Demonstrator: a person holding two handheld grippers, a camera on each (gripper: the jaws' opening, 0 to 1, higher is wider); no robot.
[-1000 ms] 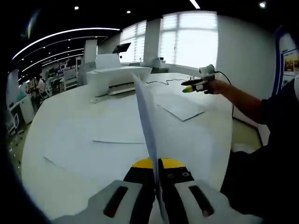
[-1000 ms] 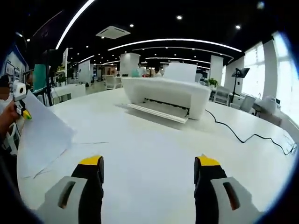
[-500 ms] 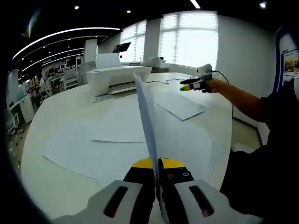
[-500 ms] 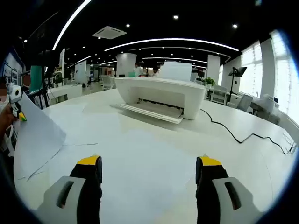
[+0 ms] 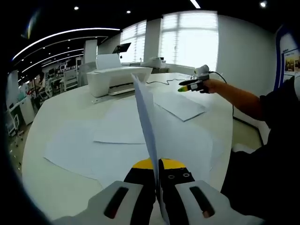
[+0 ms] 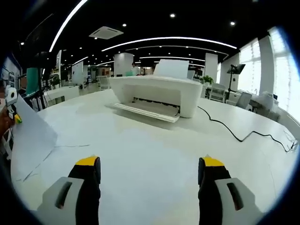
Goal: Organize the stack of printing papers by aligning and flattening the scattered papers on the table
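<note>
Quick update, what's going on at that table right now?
Left tool shut on a white paper sheet, held up on edge. Right tool open, empty, facing the white printer. More white sheets lie scattered on the white table, unstacked.

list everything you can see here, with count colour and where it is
held sheet: one, white, edge-on and upright, clamped in the left tongs
loose sheets: several, white, scattered flat and overlapping on the table
table: one, white, large with a curved edge
printer: one, white, on the table beyond the sheets, paper standing in its rear tray
cable: one, black, snaking across the table to the right of the printer in the right gripper view
windows: bright, along the far wall
left tongs: grey with yellow and black tips, shut on the held sheet
right tongs: same colours, jaws wide apart over bare table
person's arm: dark sleeve, reaching out with the right tongs over the table
</note>
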